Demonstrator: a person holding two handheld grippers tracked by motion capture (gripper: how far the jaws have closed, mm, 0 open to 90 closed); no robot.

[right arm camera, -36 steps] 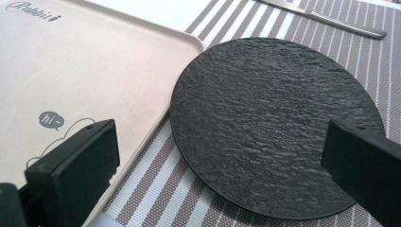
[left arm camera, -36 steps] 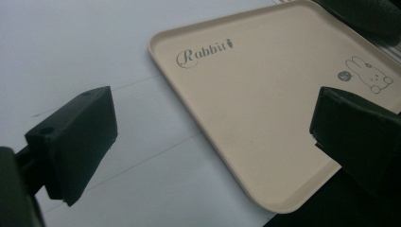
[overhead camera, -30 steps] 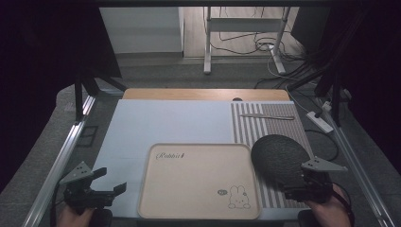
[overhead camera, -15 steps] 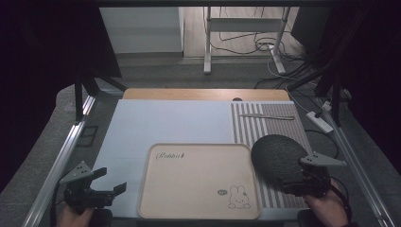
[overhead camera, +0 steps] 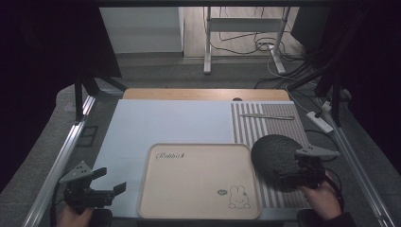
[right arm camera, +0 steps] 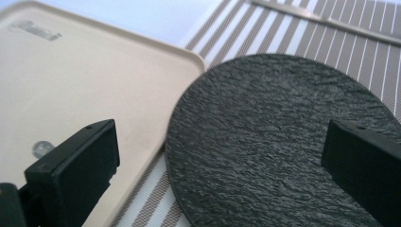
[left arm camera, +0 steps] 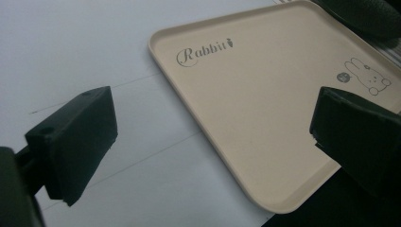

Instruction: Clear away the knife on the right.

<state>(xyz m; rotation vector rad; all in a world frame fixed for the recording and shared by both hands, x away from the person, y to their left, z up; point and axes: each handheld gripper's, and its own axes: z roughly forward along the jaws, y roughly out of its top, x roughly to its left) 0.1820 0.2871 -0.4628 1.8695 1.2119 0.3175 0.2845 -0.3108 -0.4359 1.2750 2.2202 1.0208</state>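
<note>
A beige tray (overhead camera: 198,182) printed with "Rabbit" and a bunny lies at the table's front centre. A black textured round plate (overhead camera: 273,152) rests on the striped placemat (overhead camera: 255,125), just right of the tray. My right gripper (overhead camera: 287,173) hovers open over the plate's near right edge. In the right gripper view the plate (right arm camera: 283,137) lies between the wide-apart jaws of that gripper (right arm camera: 217,170), with the tray (right arm camera: 85,90) to its left. My left gripper (overhead camera: 109,180) is open at the front left and aims at the tray (left arm camera: 265,104). Nothing sits between the jaws of the left gripper (left arm camera: 217,142).
A thin silver utensil (overhead camera: 267,117) lies across the far part of the striped placemat. A pale blue mat (overhead camera: 165,123) covers the table's left and middle. Metal frame rails (overhead camera: 61,156) run along both sides. The plate's edge (left arm camera: 369,14) shows beyond the tray.
My right gripper has crept forward and left, further over the black plate. The left gripper has barely moved.
</note>
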